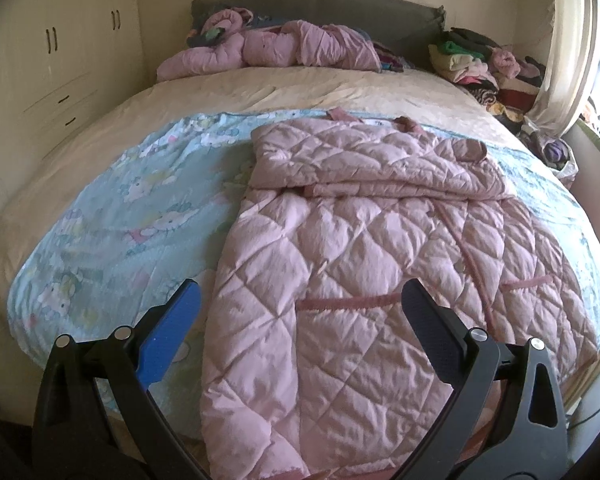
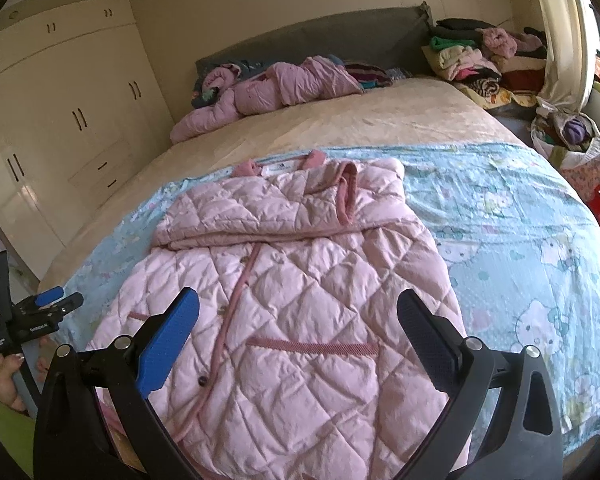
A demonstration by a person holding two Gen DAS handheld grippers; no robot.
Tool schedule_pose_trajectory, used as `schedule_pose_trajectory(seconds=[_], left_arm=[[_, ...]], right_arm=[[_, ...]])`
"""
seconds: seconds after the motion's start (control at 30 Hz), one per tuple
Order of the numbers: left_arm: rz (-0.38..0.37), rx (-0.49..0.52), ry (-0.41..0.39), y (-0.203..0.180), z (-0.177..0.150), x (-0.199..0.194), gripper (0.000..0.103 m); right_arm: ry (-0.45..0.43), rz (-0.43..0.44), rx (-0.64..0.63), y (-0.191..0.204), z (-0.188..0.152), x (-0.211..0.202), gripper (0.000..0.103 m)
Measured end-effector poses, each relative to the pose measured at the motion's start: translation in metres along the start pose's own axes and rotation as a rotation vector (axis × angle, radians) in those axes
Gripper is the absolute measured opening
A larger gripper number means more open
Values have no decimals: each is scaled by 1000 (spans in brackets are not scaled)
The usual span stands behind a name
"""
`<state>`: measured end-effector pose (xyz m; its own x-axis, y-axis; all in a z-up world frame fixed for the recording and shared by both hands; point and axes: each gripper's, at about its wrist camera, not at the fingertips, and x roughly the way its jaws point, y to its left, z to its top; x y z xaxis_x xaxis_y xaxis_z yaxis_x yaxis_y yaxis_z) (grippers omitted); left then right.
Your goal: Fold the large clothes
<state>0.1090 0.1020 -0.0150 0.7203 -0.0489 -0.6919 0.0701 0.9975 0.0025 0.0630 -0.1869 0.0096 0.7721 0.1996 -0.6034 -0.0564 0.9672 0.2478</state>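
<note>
Both fingers (image 1: 188, 304) spread wide — pink quilted coat (image 2: 284, 280) untouched.

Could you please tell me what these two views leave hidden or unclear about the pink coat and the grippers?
- Pink quilted coat: hem cut off in both views by the frame edge and gripper frames.
- Coat sleeves: folded across the chest, what lies beneath is hidden.
- Left gripper and right gripper: both open, empty.

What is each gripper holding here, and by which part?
Nothing. The left gripper and right gripper are both open above the coat, with no fabric between their fingers.
</note>
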Motion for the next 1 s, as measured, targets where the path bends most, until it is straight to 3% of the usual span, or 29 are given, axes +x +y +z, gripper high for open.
schedule_pose_trajectory(seconds=[0.7, 1.0], left_arm=[[70, -15, 153, 36, -49, 31, 94], [32, -44, 246, 48, -71, 45, 94]], right_arm=[[88, -10, 8, -16, -24, 15, 99], [136, -23, 24, -27, -39, 19, 99]])
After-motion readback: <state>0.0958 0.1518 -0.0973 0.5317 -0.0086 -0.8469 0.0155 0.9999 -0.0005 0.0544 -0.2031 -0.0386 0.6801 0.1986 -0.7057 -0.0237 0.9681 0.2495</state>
